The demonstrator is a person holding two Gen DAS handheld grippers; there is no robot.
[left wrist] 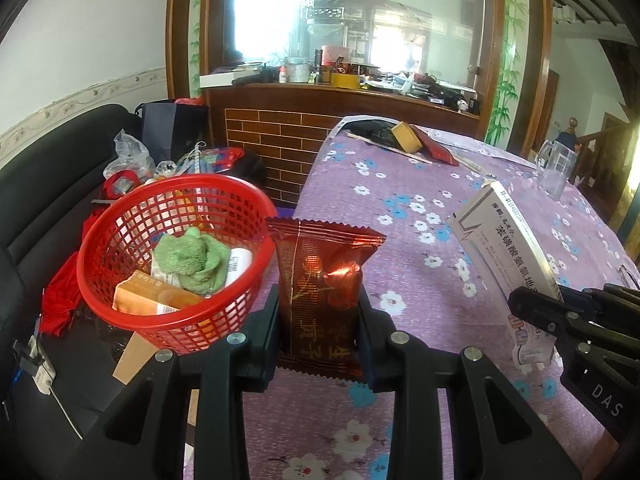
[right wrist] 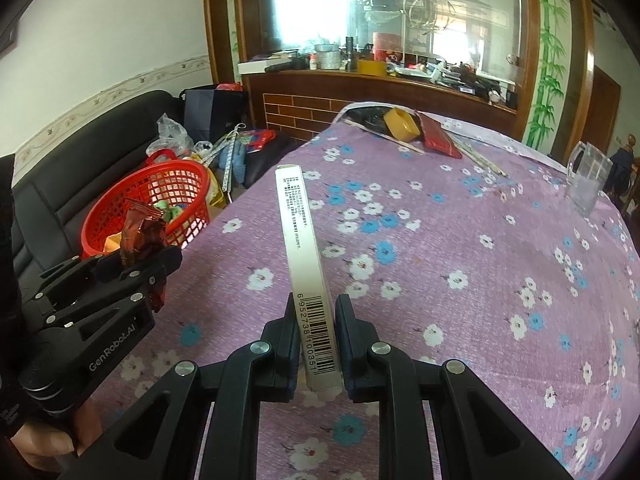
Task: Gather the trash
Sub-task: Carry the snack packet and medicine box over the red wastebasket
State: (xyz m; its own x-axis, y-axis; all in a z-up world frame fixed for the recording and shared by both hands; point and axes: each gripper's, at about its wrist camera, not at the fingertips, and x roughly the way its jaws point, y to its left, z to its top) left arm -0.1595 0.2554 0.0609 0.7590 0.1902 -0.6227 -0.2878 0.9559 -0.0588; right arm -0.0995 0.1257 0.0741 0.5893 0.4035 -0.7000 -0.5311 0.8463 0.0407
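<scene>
My left gripper (left wrist: 320, 320) is shut on a shiny red snack wrapper (left wrist: 320, 276) and holds it upright above the table's left edge, just right of a red mesh basket (left wrist: 132, 312). The basket holds a green cloth (left wrist: 192, 260), an orange box (left wrist: 148, 296) and a white packet. My right gripper (right wrist: 316, 328) is shut on a white medicine box (right wrist: 304, 248), held on edge above the table. The box also shows in the left wrist view (left wrist: 504, 248), with the right gripper (left wrist: 536, 312) below it. The left gripper (right wrist: 136, 268) with the wrapper (right wrist: 140, 232) shows left in the right wrist view, near the basket (right wrist: 120, 216).
The table has a purple flowered cloth (right wrist: 440, 240). At its far end lie a yellow tape roll (right wrist: 400, 124), a red packet (right wrist: 440, 140) and chopsticks. A glass mug (right wrist: 588, 180) stands at the right. A black sofa (left wrist: 48, 184) with bags and clutter is behind the basket.
</scene>
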